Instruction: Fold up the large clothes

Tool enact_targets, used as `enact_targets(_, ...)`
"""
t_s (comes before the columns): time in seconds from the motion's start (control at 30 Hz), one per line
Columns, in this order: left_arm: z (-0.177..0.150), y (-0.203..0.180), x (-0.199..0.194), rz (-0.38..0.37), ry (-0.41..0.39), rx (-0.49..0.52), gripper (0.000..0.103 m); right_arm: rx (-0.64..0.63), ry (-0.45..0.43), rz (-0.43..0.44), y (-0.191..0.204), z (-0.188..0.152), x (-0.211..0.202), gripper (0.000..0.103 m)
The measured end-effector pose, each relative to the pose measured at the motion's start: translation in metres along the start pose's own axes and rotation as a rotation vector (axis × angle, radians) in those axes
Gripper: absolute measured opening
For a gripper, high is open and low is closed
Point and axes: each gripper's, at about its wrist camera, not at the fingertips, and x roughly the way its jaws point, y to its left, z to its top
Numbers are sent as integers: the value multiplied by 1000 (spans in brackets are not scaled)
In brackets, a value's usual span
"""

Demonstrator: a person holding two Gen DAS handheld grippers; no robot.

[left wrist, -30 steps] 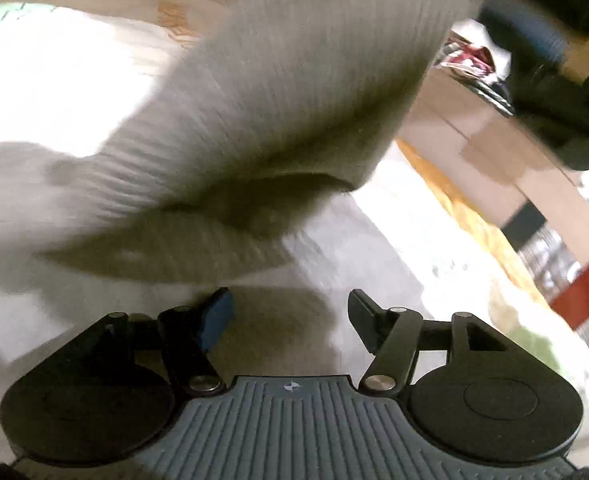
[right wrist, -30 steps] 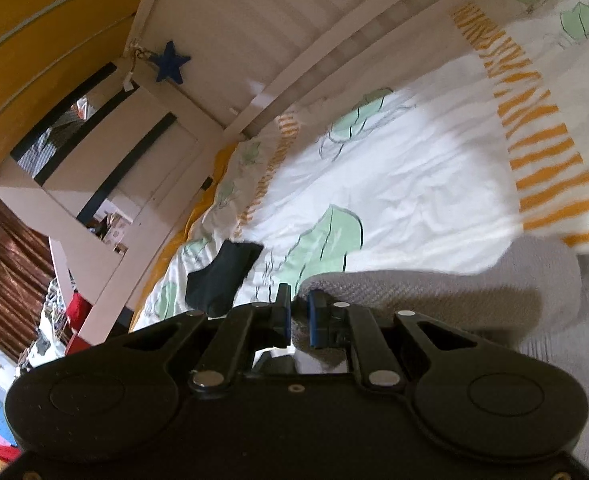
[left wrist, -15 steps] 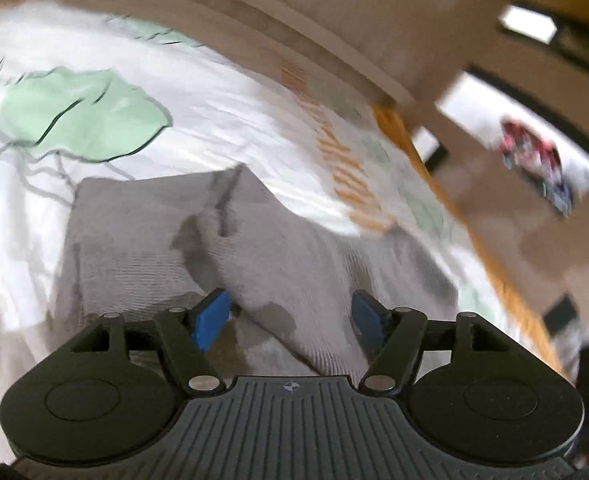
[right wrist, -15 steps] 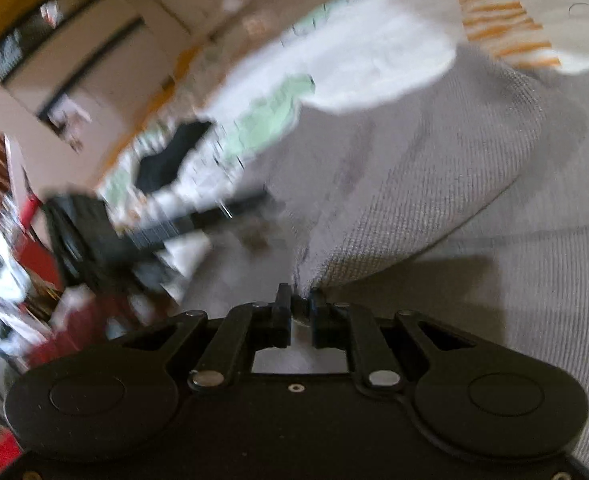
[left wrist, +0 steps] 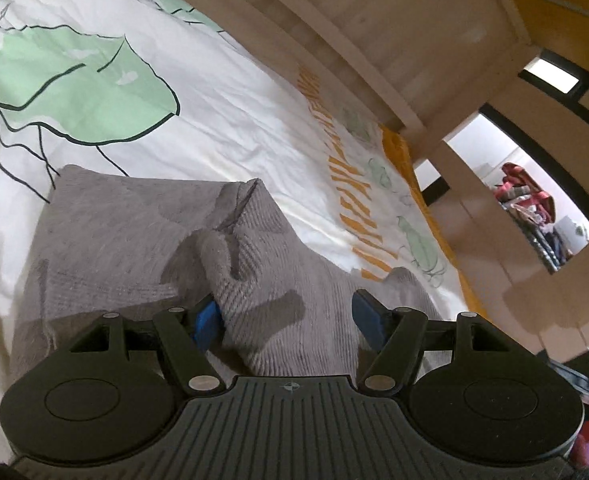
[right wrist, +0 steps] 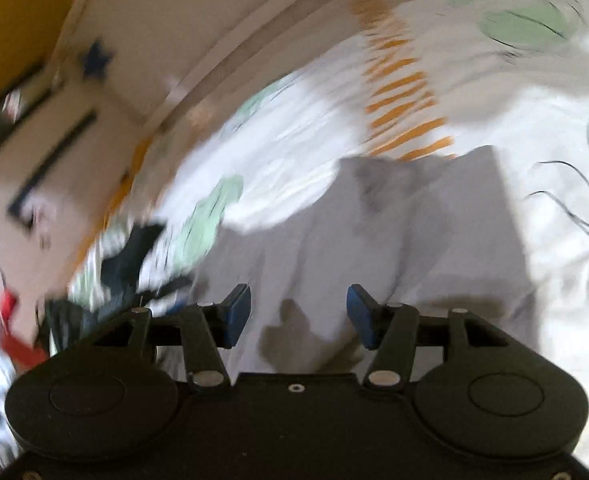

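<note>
A grey ribbed knit garment (left wrist: 142, 240) lies folded on the bed, with a raised fold running between the fingers of my left gripper (left wrist: 286, 320). The left gripper is open, just above the cloth and holding nothing. In the blurred right wrist view the same grey garment (right wrist: 426, 232) lies flat ahead. My right gripper (right wrist: 298, 316) is open over its near edge and empty.
The white bedsheet (left wrist: 222, 92) has green leaf prints and orange stripes. A wooden bed frame (left wrist: 374, 40) runs along the far side. A dark garment (right wrist: 130, 256) lies on the sheet to the left in the right wrist view.
The right gripper was shut on the garment's edge, laid it down and has opened. The left gripper stayed open and lowered close to the folded cloth.
</note>
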Motion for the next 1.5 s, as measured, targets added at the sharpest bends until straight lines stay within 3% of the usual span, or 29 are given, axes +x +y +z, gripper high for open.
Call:
enact_targets(0.23,7,8,6,-31,21,10,63,30,-28,34,-30,22,23,61)
enact_targets(0.3,8,9,9,-26,30,13,53,56,-35,63,-35,23,28,61)
enact_targets(0.43,10,11,9,2,14,24,18,102,-48,97,-36,22,43,61)
enact_targets(0.47,10,10,8,3,7,38,16,93,-53,89,-35,22,45,60)
enact_targets(0.5,11,7,6,5,-5,61,15,76,-58,75,-33,23,46,49)
enact_targets(0.53,12,2,3,8,-20,88,13,44,-62,53,-29,24,46,26)
enact_targets(0.57,14,-5,-1,3,-37,120,10,1,-79,40,-23,24,44,18)
enact_targets(0.7,20,-23,-21,-44,-92,199,10,-181,-187,127,12,27,17,18)
enact_targets(0.77,19,-18,-22,2,-74,216,10,-200,-202,147,17,26,8,18)
enact_targets(0.8,17,-11,-19,55,-52,213,10,-190,-181,115,14,25,9,19)
enact_targets(0.87,13,9,-11,134,7,141,11,-137,-90,-40,-4,22,20,19)
enact_targets(0.9,10,20,-8,144,27,83,11,-93,-39,-149,-18,18,27,22)
enact_targets(0.93,9,27,-8,136,28,46,12,-56,-11,-197,-28,16,30,22)
enact_targets(1.0,11,24,-8,140,29,63,13,16,-19,-163,-39,16,27,23)
enact_targets(1.03,12,20,-8,155,31,97,13,12,-21,-166,-37,19,24,30)
enact_targets(1.1,14,8,-8,188,28,138,14,-56,-45,-204,-25,22,19,36)
enact_targets(1.17,15,-1,-11,203,11,172,22,-130,-91,-196,-11,22,12,36)
enact_targets(1.27,11,-17,-12,253,0,280,26,-254,-133,-190,12,20,9,47)
enact_targets(1.33,11,-17,-13,264,-13,291,28,-313,-131,-206,17,15,13,54)
enact_targets(1.4,13,-15,-14,256,-14,276,31,-331,-110,-219,16,16,21,55)
enact_targets(1.5,15,-9,-12,268,-2,250,40,-287,-41,-269,4,15,37,64)
